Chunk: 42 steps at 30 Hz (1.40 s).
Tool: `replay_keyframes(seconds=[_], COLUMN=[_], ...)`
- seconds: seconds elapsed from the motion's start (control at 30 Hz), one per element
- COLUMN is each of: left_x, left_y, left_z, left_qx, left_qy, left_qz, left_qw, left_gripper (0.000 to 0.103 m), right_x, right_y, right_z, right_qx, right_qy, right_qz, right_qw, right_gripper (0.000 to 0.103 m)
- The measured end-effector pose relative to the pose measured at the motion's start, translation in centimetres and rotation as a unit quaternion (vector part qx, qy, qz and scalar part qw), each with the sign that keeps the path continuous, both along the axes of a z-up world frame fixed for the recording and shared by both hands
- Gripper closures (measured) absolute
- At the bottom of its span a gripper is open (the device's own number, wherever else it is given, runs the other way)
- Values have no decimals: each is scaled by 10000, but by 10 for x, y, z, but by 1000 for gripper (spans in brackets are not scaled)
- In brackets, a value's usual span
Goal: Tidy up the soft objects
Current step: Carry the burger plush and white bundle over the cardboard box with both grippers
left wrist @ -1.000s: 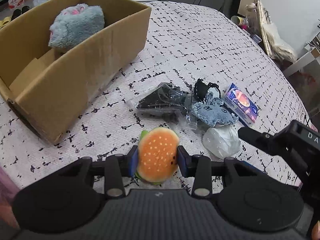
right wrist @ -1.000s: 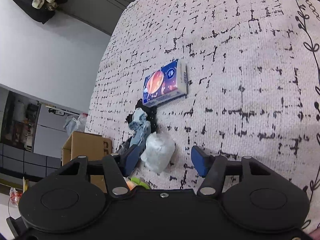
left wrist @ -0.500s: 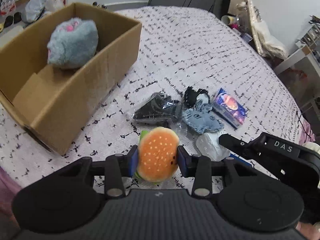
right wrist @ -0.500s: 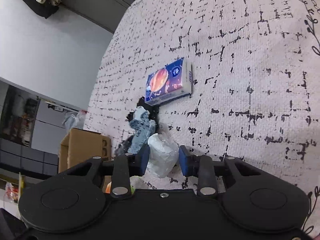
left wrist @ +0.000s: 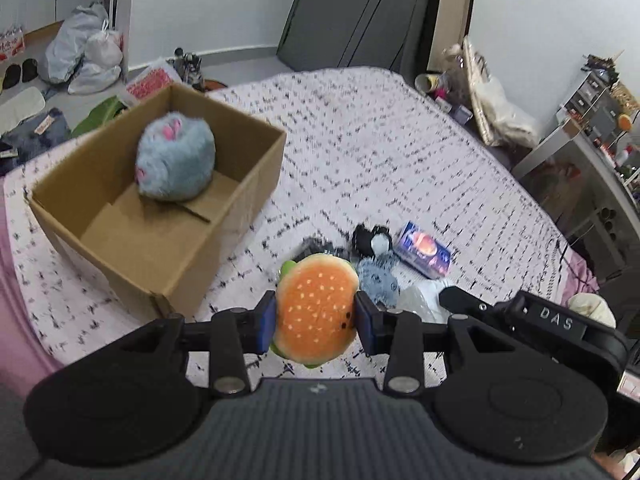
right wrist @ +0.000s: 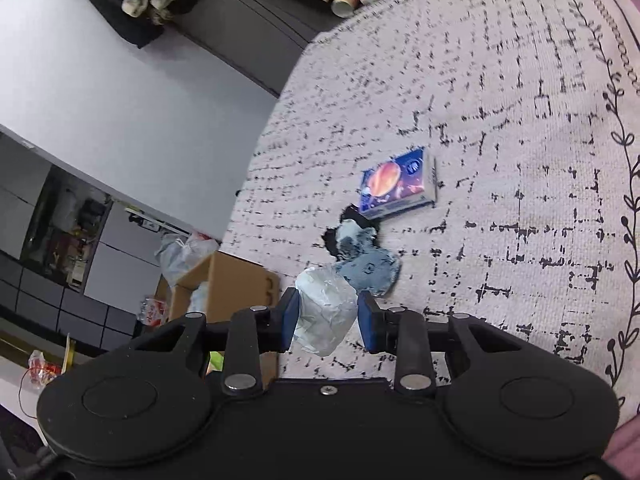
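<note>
Left gripper (left wrist: 316,322): blue pads pressed on both sides of a plush hamburger (left wrist: 316,308), held up above the bed's near edge
Right gripper (right wrist: 327,316): closed around a white crumpled plastic bundle (right wrist: 325,312); in the left wrist view its black body (left wrist: 532,322) reaches in from the right, marked "DAS"
Cardboard box (left wrist: 168,248): open-topped, on the left part of the bed; a fluffy blue-grey plush (left wrist: 174,160) with pink patches lies inside at the far end
Bed (left wrist: 380,152): covered by a pale spread with black broken-line pattern
Loose pile: a denim-blue soft toy (right wrist: 370,268) lies just beside the white bundle; a black and white soft item (right wrist: 348,226) touches it on the far side; a dark packet (left wrist: 316,246) shows partly behind the hamburger
Blue carton (right wrist: 396,186): printed with an orange planet, lying flat just beyond the black and white item
Surroundings: white bags (left wrist: 86,56) on the floor past the box, dark wardrobe (left wrist: 360,12) by the far wall
</note>
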State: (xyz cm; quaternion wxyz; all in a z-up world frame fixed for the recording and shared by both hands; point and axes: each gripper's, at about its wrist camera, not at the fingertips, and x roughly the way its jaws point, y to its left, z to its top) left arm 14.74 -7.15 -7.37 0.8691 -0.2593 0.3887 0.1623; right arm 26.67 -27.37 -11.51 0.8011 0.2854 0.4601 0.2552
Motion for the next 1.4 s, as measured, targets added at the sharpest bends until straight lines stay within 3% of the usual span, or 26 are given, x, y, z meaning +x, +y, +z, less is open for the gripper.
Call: replay_keyframes(seconds=[0.33, 0.67, 1.13, 1.4], left_x=[-13, -17, -14, -11], left_y=[26, 59, 111, 146], left_z=[29, 50, 53, 32], left_qx=[225, 337, 469, 162], left_qy=[-160, -322, -428, -555], left_qz=[108, 269, 580, 889], left_qw=[9996, 9986, 9963, 9944], left_gripper=[63, 63, 63, 63], right_x=[-18, -25, -36, -38], right_y=[-4, 14, 36, 54], right_z=[35, 46, 54, 49], right_qx=[155, 225, 266, 133], right_qy=[-623, -966, -1300, -1344], right_qz=[44, 234, 441, 656], right_qw=[9979, 9948, 9902, 9887], right_gripper=[72, 72, 72, 72])
